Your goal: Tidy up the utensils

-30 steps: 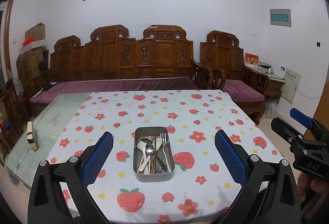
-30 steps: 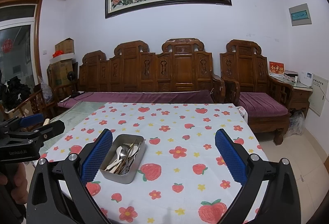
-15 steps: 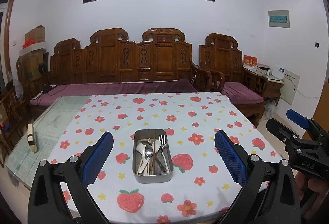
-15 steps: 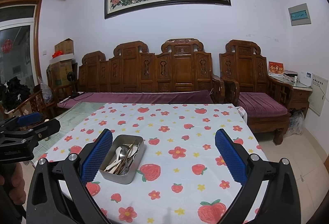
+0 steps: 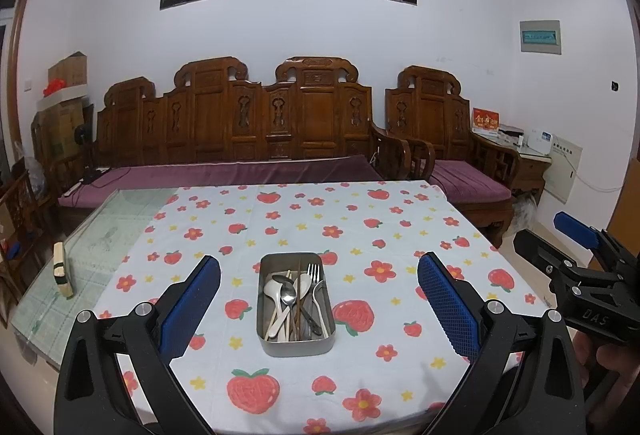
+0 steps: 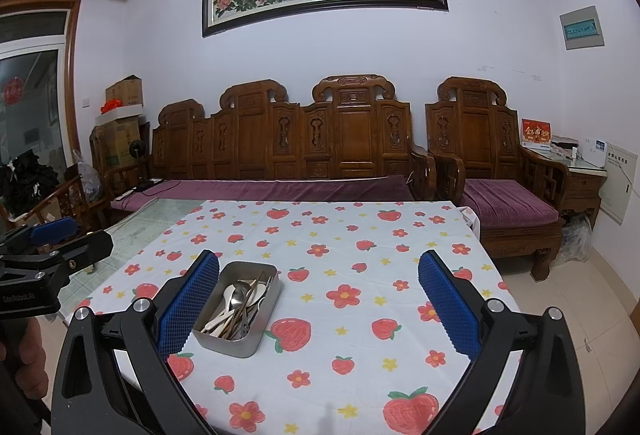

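A metal tray (image 5: 297,346) (image 6: 230,346) sits near the front of a table with a strawberry-print cloth (image 5: 360,227) (image 6: 360,235). Inside it lie white spoons (image 5: 271,293), a metal spoon (image 5: 287,298), a fork (image 5: 314,273) and brown chopsticks (image 5: 298,299), all jumbled together. My left gripper (image 5: 319,299) is open, hovering in front of the tray with nothing between its blue pads. My right gripper (image 6: 319,301) is open too, its left pad (image 6: 188,309) close beside the tray's left wall. Each gripper shows at the edge of the other's view.
A carved wooden sofa (image 5: 240,131) and armchair (image 5: 448,139) with purple cushions stand behind the table. A glass-topped table (image 5: 92,247) with a small block (image 5: 62,269) on it adjoins on the left. A person's hand (image 5: 616,367) holds the right gripper.
The left wrist view has drifted slightly back and up, so the tray sits a little lower in frame. Both grippers stay open; nothing in the tray has moved.
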